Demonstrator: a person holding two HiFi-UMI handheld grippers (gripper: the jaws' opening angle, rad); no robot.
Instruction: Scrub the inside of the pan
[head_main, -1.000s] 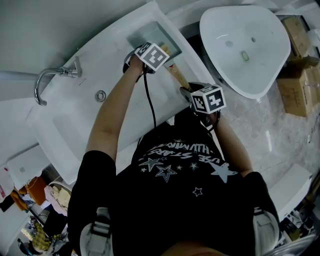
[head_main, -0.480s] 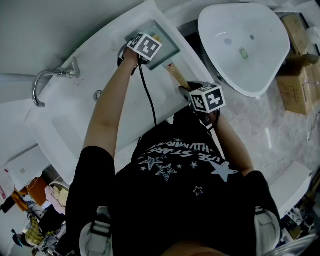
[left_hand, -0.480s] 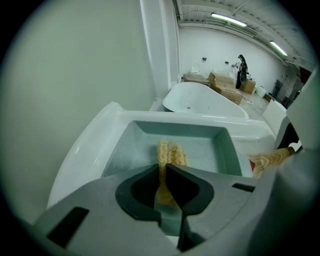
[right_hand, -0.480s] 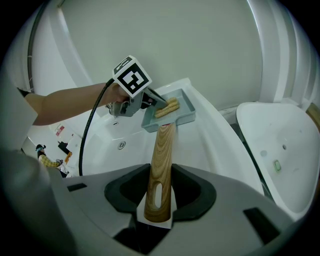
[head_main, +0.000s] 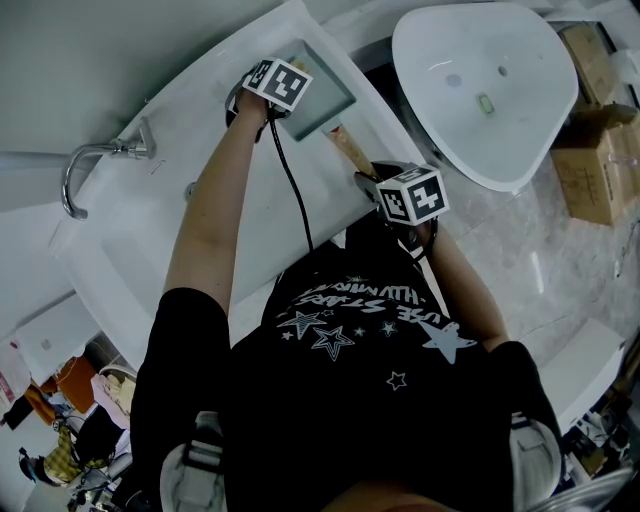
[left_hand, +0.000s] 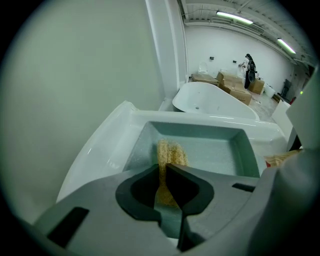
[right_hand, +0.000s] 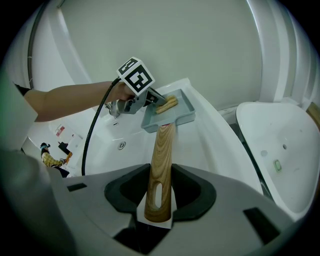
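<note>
A square grey-green pan (head_main: 325, 95) with a wooden handle (head_main: 350, 150) rests on the rim of a white sink (head_main: 150, 235). My right gripper (head_main: 378, 182) is shut on the handle's end (right_hand: 159, 172), holding the pan (right_hand: 172, 116) out ahead. My left gripper (head_main: 278, 88) is over the pan's far-left part, shut on a yellowish scrubber (left_hand: 169, 154). The scrubber lies against the pan's floor (left_hand: 210, 147), near its left wall. In the right gripper view the left gripper (right_hand: 159, 103) presses the scrubber (right_hand: 168, 103) into the pan.
A chrome tap (head_main: 95, 160) and a drain (head_main: 192, 190) lie to the left in the sink. A second white basin (head_main: 490, 90) stands on the right, with cardboard boxes (head_main: 595, 150) beyond it. A black cable (head_main: 295, 190) trails from the left gripper.
The left gripper has slid up and to the left across the pan with the scrubber. The right gripper and the handle have stayed put.
</note>
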